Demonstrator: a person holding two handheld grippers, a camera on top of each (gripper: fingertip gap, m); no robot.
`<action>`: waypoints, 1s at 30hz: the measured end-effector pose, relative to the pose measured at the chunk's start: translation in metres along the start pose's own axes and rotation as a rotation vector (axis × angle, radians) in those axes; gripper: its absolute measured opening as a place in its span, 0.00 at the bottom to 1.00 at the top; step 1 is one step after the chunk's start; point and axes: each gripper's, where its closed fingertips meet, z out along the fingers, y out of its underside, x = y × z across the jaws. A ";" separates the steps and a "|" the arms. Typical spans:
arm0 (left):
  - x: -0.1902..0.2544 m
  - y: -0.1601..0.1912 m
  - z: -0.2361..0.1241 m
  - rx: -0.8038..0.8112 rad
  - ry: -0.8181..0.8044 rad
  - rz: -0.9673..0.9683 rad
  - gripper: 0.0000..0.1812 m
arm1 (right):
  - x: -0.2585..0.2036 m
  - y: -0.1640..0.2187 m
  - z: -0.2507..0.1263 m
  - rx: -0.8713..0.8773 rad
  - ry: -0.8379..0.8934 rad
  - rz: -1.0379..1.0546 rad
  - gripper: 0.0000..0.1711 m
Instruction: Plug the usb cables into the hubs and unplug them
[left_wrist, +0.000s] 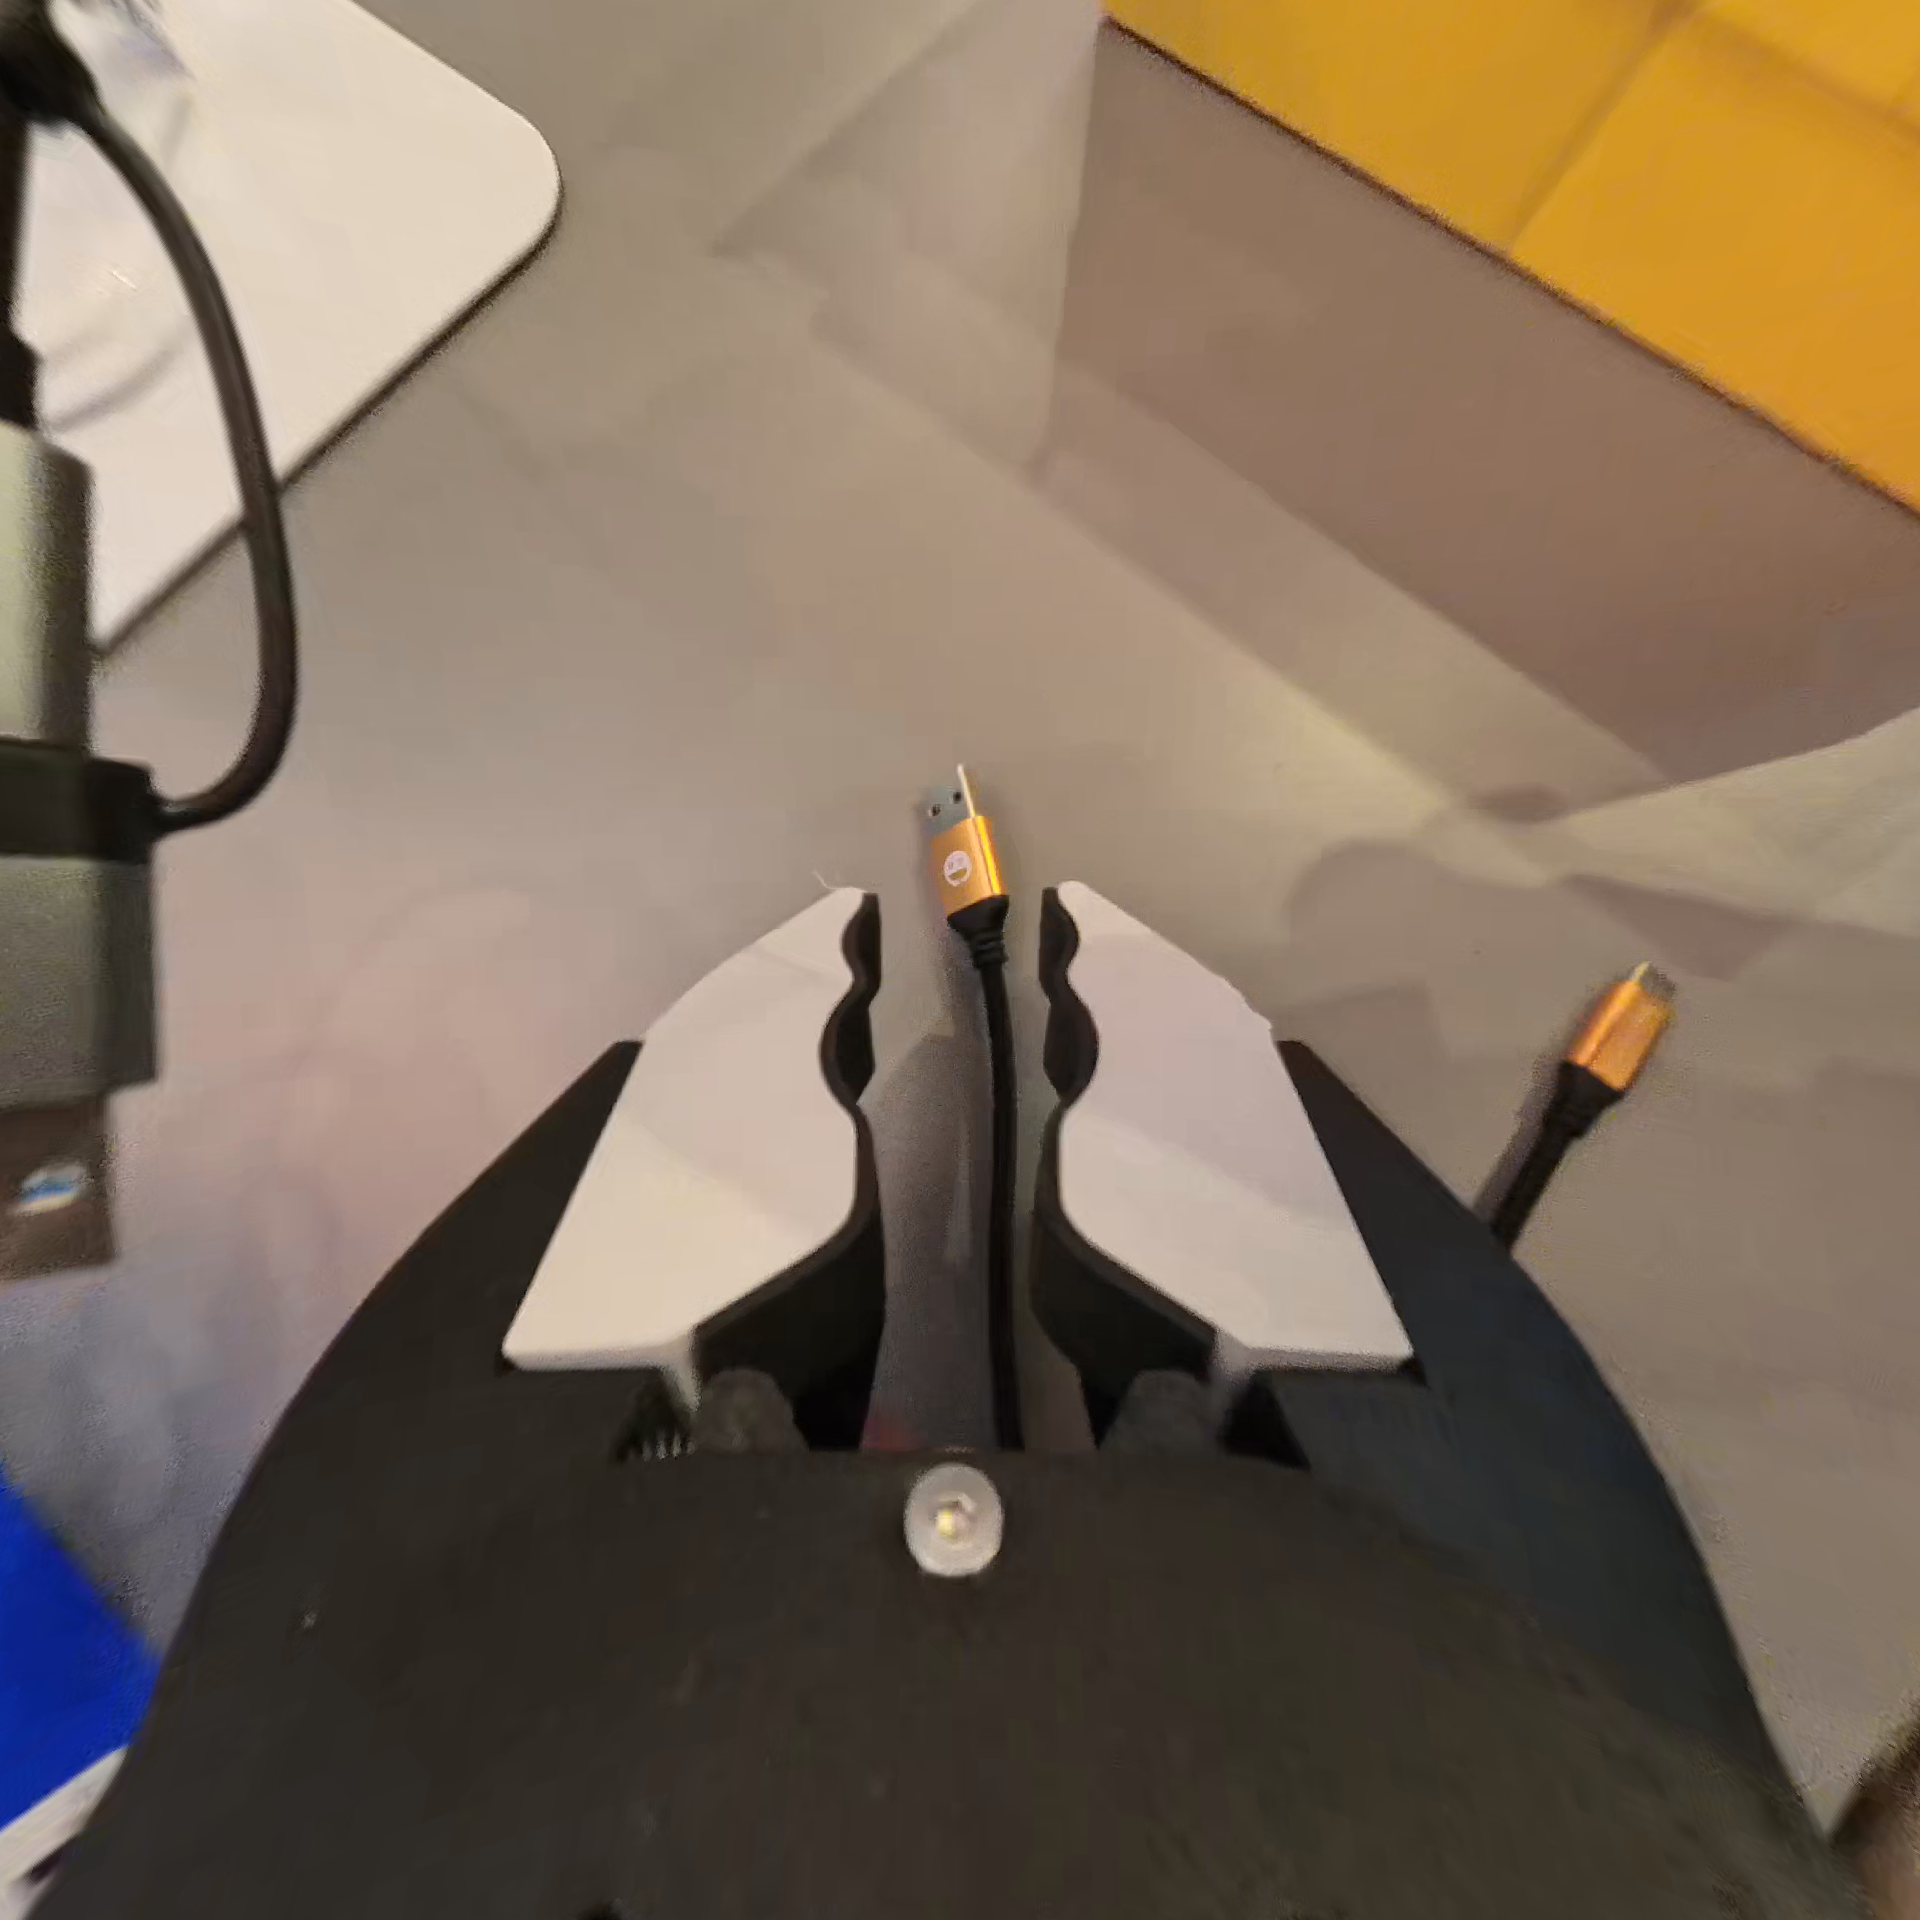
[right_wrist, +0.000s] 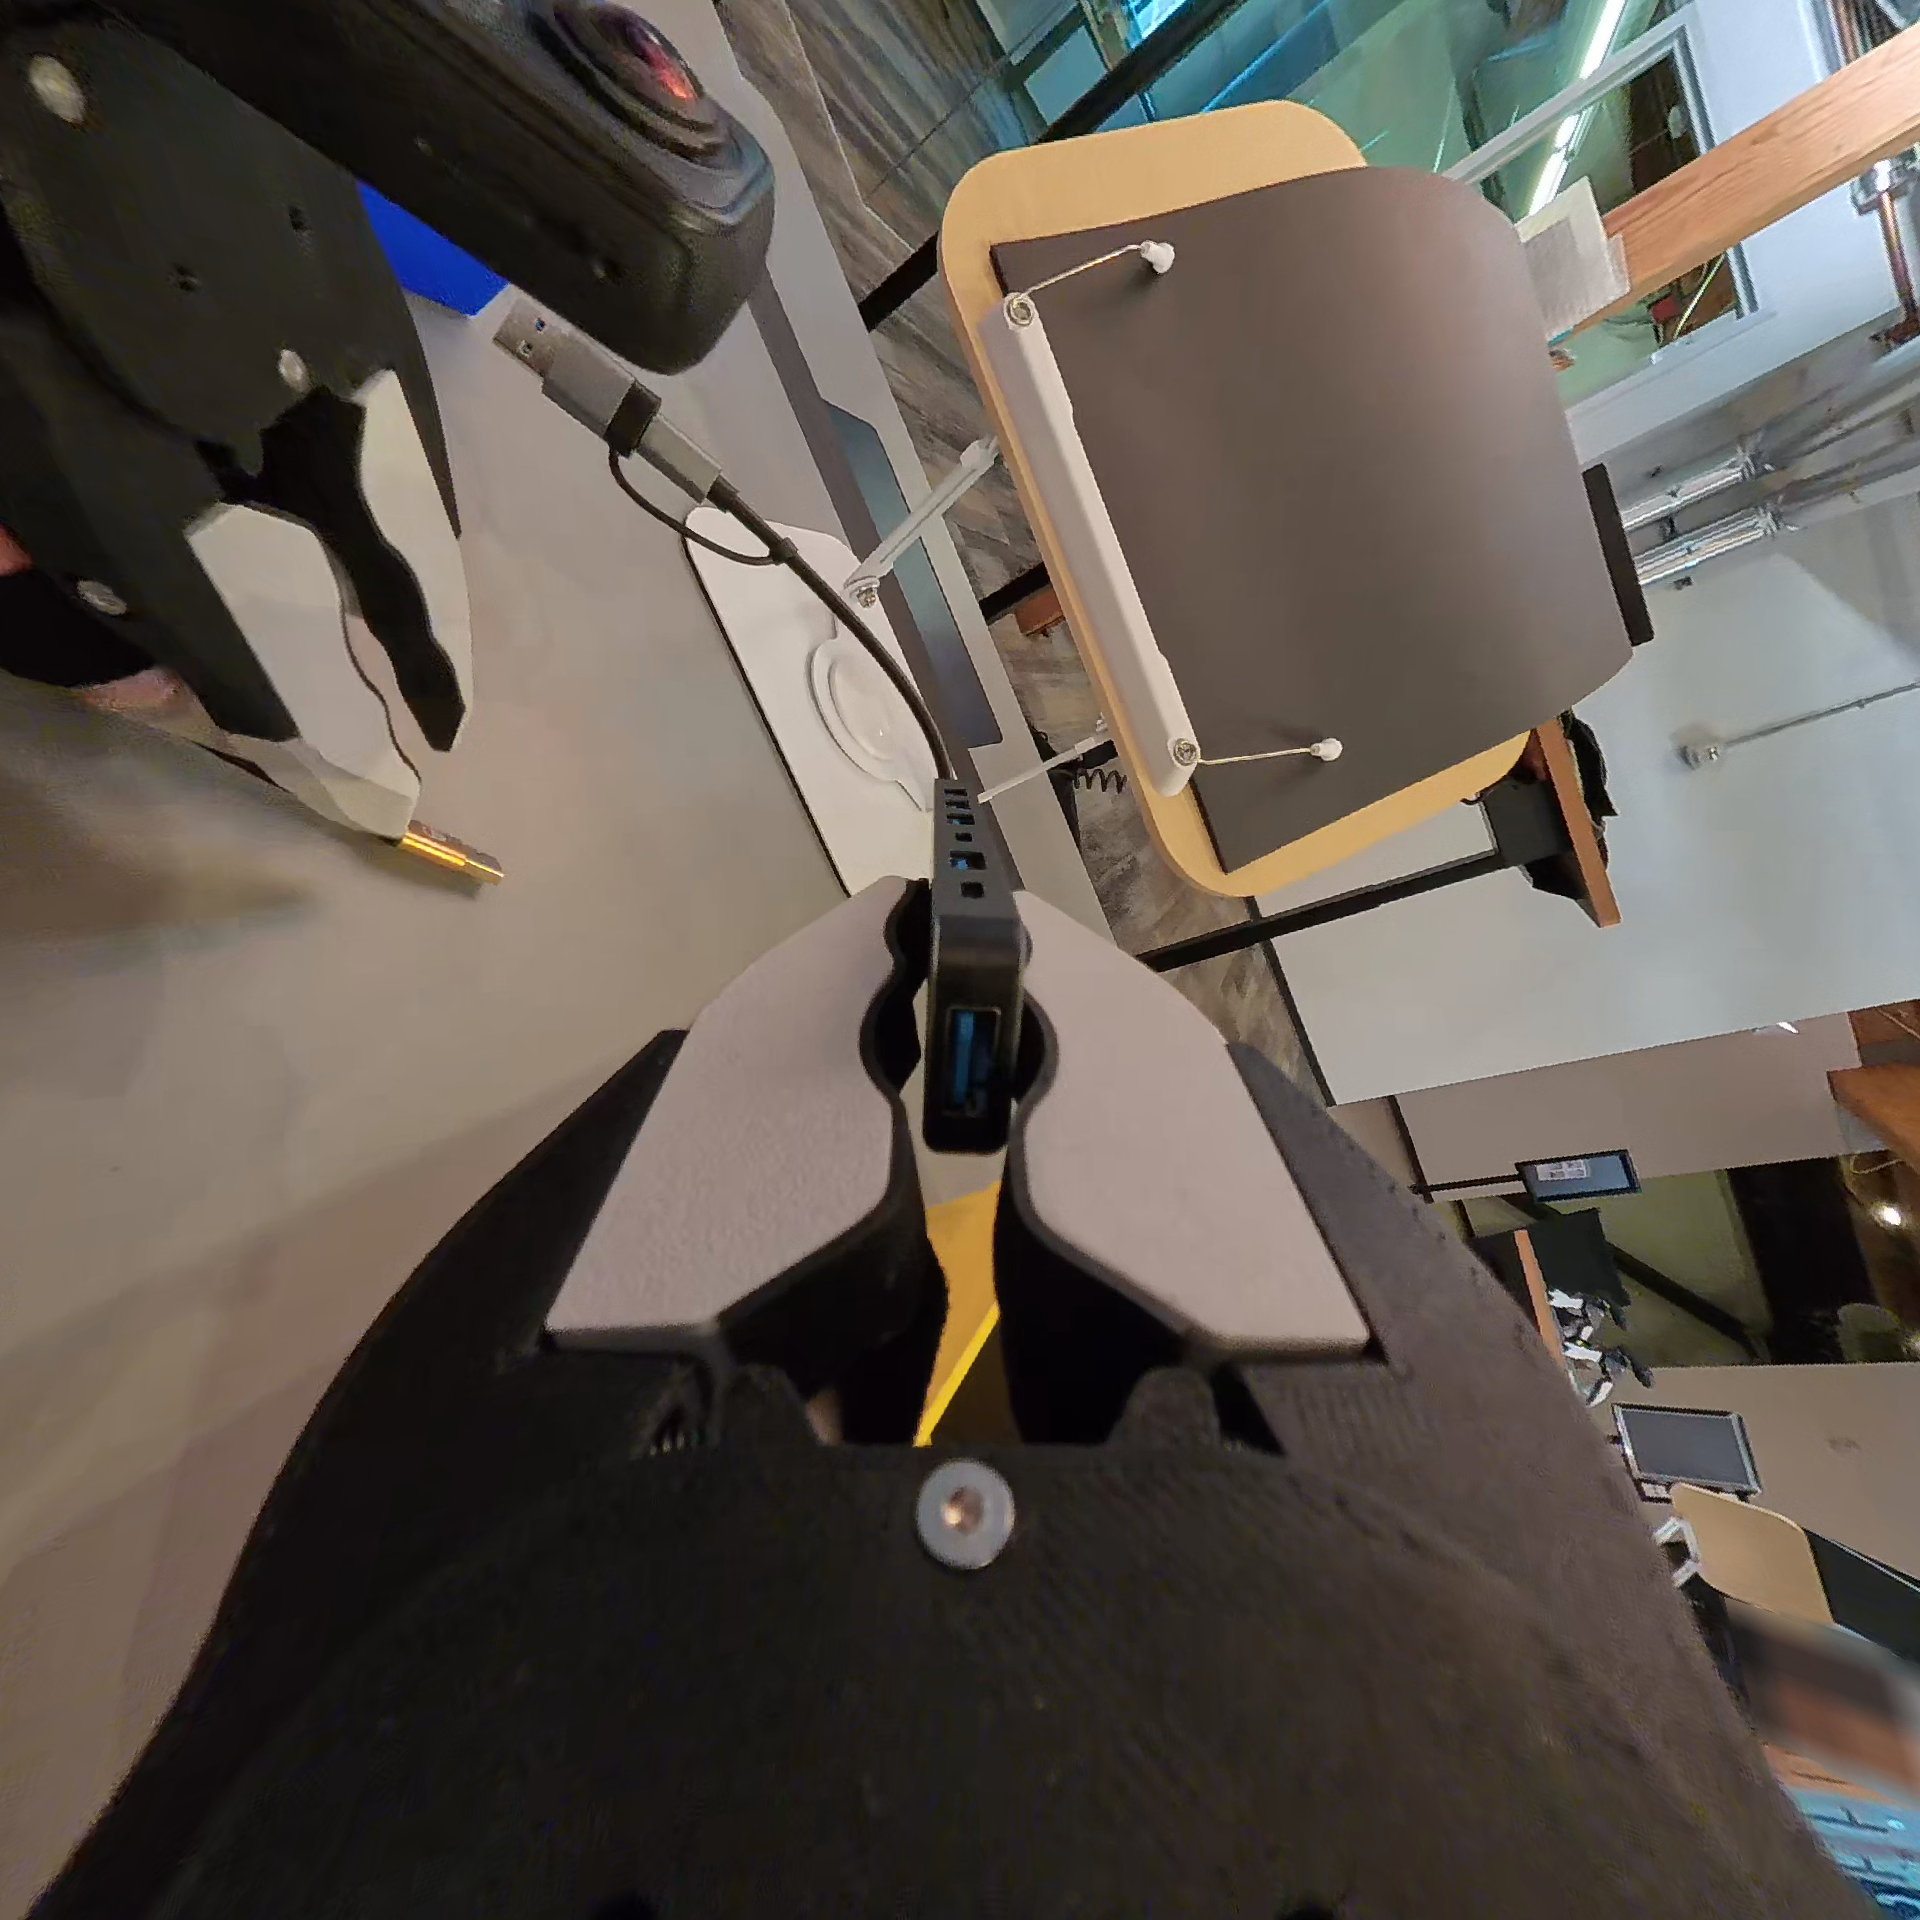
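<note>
My left gripper (left_wrist: 958, 904) is open, low over the grey table (left_wrist: 623, 644). An orange USB-A plug (left_wrist: 964, 852) lies on the table just beyond the fingertips, and its black braided cable (left_wrist: 1003, 1195) runs back between the fingers. The cable's other orange plug (left_wrist: 1619, 1023) lies to the right. My right gripper (right_wrist: 966, 914) is shut on a black USB hub (right_wrist: 971, 1029), held off the table with a blue port facing the camera. The right wrist view also shows the left gripper (right_wrist: 416, 774) and the orange plug (right_wrist: 452, 857) at upper left.
The hub's thin black lead (right_wrist: 862, 634) ends in a grey adapter plug (right_wrist: 613, 400), which also shows at the left edge of the left wrist view (left_wrist: 47, 935). A white pad (left_wrist: 312, 208) lies at the table's back. A yellow surface (left_wrist: 1610, 187) borders the table. A tan chair (right_wrist: 1299, 520) stands beyond. The left gripper's tips are roughly 15 cm from the right gripper's.
</note>
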 end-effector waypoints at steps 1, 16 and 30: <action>0.000 -0.001 -0.003 0.002 -0.026 0.048 0.16 | 0.001 0.000 0.000 0.000 0.003 0.002 0.06; 0.004 0.016 0.013 -0.076 -0.105 0.151 0.04 | 0.003 -0.004 -0.003 0.022 0.011 0.014 0.06; 0.064 -0.083 -0.116 0.327 0.613 -0.161 0.04 | -0.007 -0.010 -0.002 0.071 0.014 -0.100 0.06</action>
